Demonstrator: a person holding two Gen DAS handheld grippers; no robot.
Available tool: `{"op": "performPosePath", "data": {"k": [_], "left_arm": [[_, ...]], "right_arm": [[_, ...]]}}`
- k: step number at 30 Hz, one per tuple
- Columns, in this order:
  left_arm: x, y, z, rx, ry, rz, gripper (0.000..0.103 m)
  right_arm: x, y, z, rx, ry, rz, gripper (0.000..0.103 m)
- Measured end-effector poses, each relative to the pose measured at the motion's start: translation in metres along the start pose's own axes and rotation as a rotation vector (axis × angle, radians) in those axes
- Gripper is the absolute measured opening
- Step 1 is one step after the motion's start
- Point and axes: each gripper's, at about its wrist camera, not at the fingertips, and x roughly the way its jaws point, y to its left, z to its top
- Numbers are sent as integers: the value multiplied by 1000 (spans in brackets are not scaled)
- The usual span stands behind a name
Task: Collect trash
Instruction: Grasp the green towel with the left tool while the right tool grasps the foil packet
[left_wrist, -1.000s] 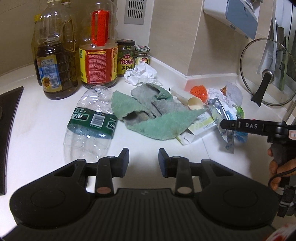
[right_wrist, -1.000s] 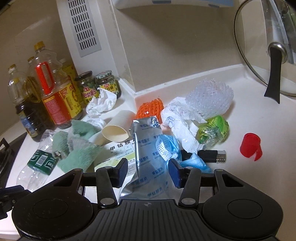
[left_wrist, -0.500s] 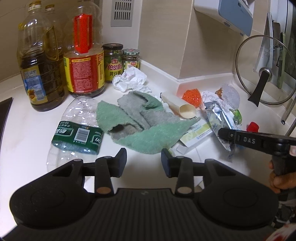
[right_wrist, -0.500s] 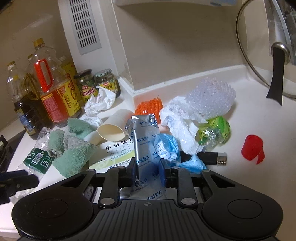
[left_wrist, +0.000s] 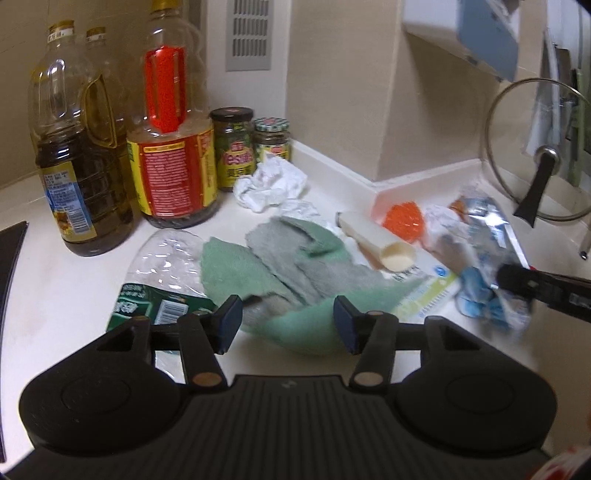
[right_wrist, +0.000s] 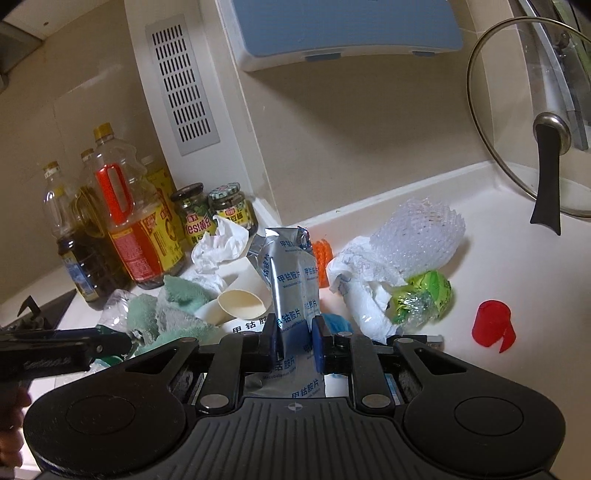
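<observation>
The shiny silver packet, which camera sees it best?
The right wrist view. There the silver packet stands front and centre, pinched in the right gripper, with its blue writing sharp. The left wrist view shows the packet only far off at the right edge, blurred and crumpled.

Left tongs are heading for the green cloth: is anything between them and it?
Nothing visible. The left tongs stand open right at the near edge of the green cloth; the crushed bottle lies off to their left side.
</observation>
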Motion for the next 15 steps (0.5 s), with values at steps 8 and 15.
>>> {"op": "performPosePath", "data": {"k": [8,15], "left_arm": [[33,8,13,-51,42,11,52],[56,3,7,-76,81,27,38]], "right_arm": [[-4,-9,0,11,1,-8,19],[-8,-21,-3,28,12,-20,19]]}}
